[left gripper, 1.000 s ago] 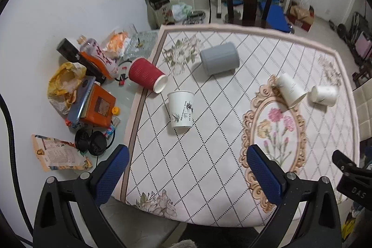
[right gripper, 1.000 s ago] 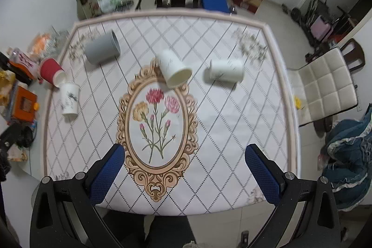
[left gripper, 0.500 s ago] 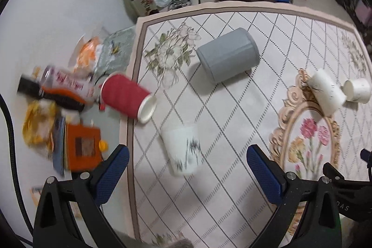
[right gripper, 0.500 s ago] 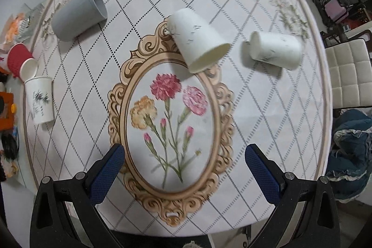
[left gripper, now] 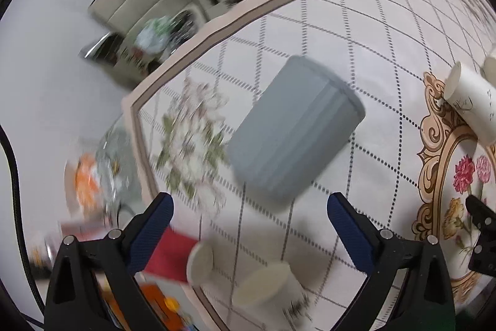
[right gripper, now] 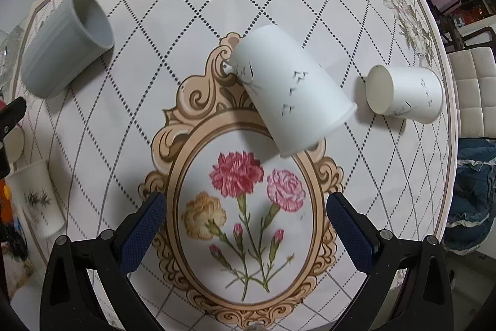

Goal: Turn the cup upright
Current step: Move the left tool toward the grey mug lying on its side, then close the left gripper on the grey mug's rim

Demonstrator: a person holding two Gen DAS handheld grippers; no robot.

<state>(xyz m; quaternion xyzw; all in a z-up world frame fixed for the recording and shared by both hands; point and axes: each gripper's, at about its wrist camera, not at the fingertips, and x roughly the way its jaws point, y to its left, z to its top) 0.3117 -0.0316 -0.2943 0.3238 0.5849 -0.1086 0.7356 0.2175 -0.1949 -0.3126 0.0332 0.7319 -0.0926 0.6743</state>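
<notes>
The left gripper (left gripper: 248,219) hovered with its jaws wide apart and empty, aimed at the grey ribbed plastic cup (left gripper: 294,132) lying on its side on the surface (left gripper: 387,30), a quilted cloth printed with diamonds and flowers. The cup's closed base pointed toward the camera and its mouth away. The left view was blurred, so fine detail there could not be read.

The right gripper (right gripper: 245,222) also stood with jaws apart, holding nothing, above the oval flower medallion (right gripper: 248,200). Just beyond it lay a white paper cup with bird marks (right gripper: 294,89) on its side, and a second white paper cup (right gripper: 403,92) lay nearby to its right. A white cup with a bamboo print (right gripper: 34,200) stood near the left edge.

To do this step well, the left jaws should probably straddle the grey cup across its middle, one finger on each side of the barrel, closing gently enough not to squash it. The wrist would then roll so the mouth faces up before release. A grasp too near the base risks the cup rolling away.
</notes>
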